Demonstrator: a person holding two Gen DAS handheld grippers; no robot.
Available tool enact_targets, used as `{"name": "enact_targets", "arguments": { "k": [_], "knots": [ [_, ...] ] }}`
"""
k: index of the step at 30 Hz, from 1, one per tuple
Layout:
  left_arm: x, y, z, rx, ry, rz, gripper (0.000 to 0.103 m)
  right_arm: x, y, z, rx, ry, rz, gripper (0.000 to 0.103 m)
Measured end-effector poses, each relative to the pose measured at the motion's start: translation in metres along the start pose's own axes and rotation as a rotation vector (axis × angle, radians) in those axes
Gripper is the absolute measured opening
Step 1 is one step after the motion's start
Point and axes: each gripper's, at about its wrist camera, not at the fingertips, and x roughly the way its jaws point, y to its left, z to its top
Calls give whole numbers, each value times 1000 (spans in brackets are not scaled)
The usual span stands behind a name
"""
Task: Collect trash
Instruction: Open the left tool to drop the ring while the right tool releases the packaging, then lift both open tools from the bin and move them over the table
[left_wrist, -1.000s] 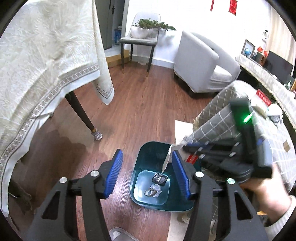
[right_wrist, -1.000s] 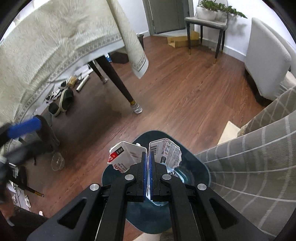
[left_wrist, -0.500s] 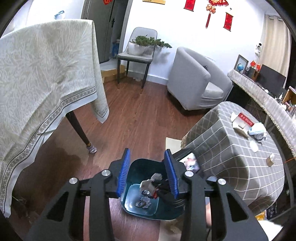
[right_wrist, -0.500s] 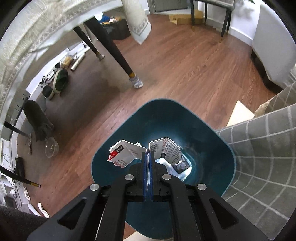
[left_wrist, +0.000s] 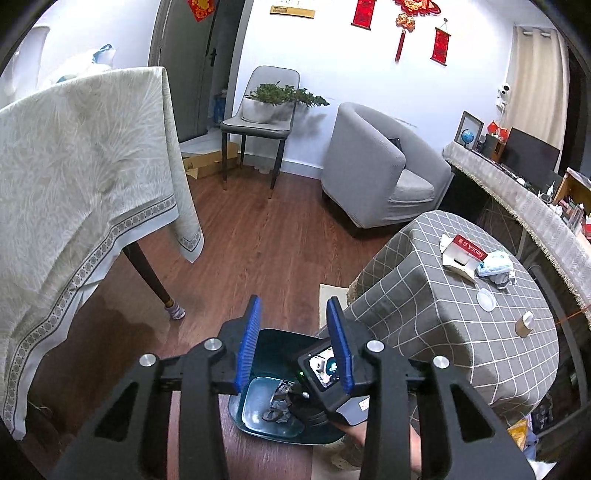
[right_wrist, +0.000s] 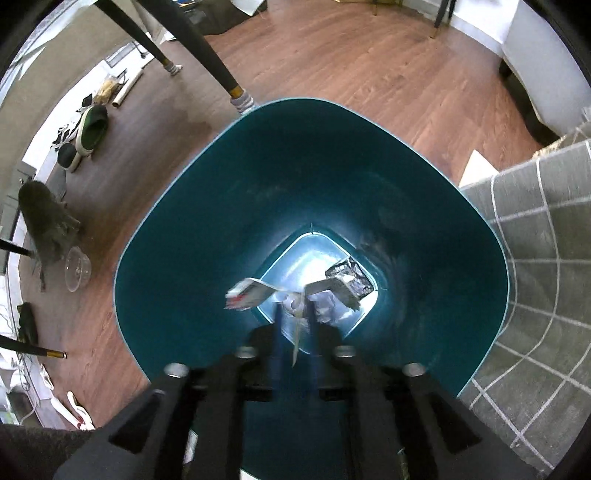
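Right gripper (right_wrist: 294, 328) jaws opening; carton (right_wrist: 295, 295) loose

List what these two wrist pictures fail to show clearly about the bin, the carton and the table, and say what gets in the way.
- Carton, right wrist view: motion blur smears its print; unreadable.
- Trash at the bin bottom, right wrist view: the carton and right gripper fingers partly cover it.
- Bin in left wrist view: the left gripper and the right gripper's body cover most of it.
- Small items on the checked table: too small to identify.

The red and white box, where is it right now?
In the left wrist view, the box lies at right on the checked table, beside a crumpled mask.
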Motion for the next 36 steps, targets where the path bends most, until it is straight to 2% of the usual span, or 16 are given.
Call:
{"name": "enact_targets", "arguments": {
  "k": [1, 6, 15, 20, 27, 36],
  "knots": [
    [0, -1, 1, 0, -2, -2, 39, -4, -1, -1, 0, -11, -1, 50],
    [-6, -5, 5, -1, -22, -6, 39, -36, 4, 1, -9, -77, 30, 50],
    [-18, -17, 18, -7, -88, -24, 41, -143, 14, -3, -56, -298, 97, 51],
    [-24, -23, 26, -6, -118, -21, 42, -187, 7, -6, -71, -390, 106, 51],
    [-24, -33, 33, -15, -140, -25, 48, -241, -10, -26, -69, -493, 68, 58],
    [-5, -69, 33, 36, -115, -47, 56, -285, -47, -53, -48, -582, 6, 62]
  ]
}}
